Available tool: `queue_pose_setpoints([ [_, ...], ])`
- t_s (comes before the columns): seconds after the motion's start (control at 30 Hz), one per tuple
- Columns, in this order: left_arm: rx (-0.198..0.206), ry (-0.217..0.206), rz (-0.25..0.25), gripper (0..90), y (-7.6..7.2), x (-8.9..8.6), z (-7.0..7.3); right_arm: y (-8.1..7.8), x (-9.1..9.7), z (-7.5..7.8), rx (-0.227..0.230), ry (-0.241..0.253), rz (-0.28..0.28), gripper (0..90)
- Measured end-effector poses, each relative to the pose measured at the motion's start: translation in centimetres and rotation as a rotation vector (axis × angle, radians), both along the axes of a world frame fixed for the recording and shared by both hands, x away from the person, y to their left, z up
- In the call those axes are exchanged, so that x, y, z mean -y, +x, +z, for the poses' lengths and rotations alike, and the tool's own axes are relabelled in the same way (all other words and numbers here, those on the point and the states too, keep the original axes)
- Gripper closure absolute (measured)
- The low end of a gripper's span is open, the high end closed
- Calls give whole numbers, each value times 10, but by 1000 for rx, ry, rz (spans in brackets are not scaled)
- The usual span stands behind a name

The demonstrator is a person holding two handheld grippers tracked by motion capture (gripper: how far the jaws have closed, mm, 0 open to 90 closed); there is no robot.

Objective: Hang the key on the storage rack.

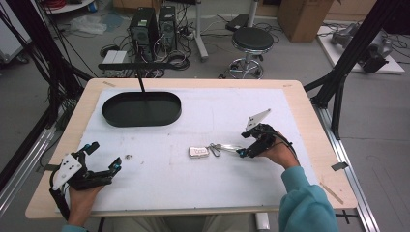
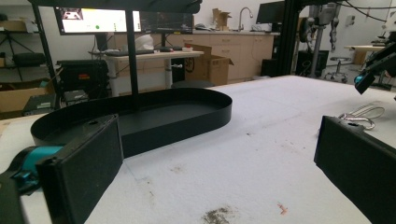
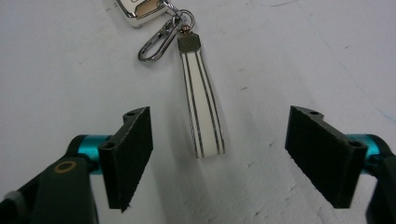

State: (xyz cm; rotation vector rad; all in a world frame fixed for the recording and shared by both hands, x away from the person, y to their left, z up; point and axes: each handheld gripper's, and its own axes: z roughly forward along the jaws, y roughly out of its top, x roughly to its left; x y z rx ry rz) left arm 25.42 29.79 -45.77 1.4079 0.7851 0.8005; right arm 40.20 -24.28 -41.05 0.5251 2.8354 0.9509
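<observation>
Black pads of my right gripper wide apart, strap between – go lower, squeeze strap end flat. Left gripper apart, empty.

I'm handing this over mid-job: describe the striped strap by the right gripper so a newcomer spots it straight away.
Start from the black oval tray at the far left of the white mat, then look toward the near right, where the right gripper points. Just ahead of its open jaws lies the strap: a flat cream loop with dark stripes. A brass-coloured end cap joins it to a silver clip and a pale key fob.
</observation>
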Motion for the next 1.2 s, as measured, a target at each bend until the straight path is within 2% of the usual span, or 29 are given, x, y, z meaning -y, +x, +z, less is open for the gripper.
queue_pose_setpoints([
  [0.13,-1,0,0,17,0,0,0,1,-1,-1,-7,-22,6,320],
  [0.17,-1,1,0,17,0,0,0,2,-2,-3,-13,-50,7,362],
  [0.2,-1,1,0,17,0,0,0,2,-2,-3,-15,-57,4,374],
  [0.37,-2,0,0,17,0,0,0,5,-1,-5,-38,-55,-8,450],
  [0.53,-2,0,0,17,0,0,0,6,-4,-6,-50,-64,9,525],
  [0.77,-2,0,0,17,0,0,0,6,-6,-9,-64,-66,33,599],
  [1.0,-2,0,0,17,0,0,0,7,-7,-10,-62,-69,39,625],
  [1.2,-2,0,-1,17,0,0,0,7,-9,-12,-68,-91,53,693],
])
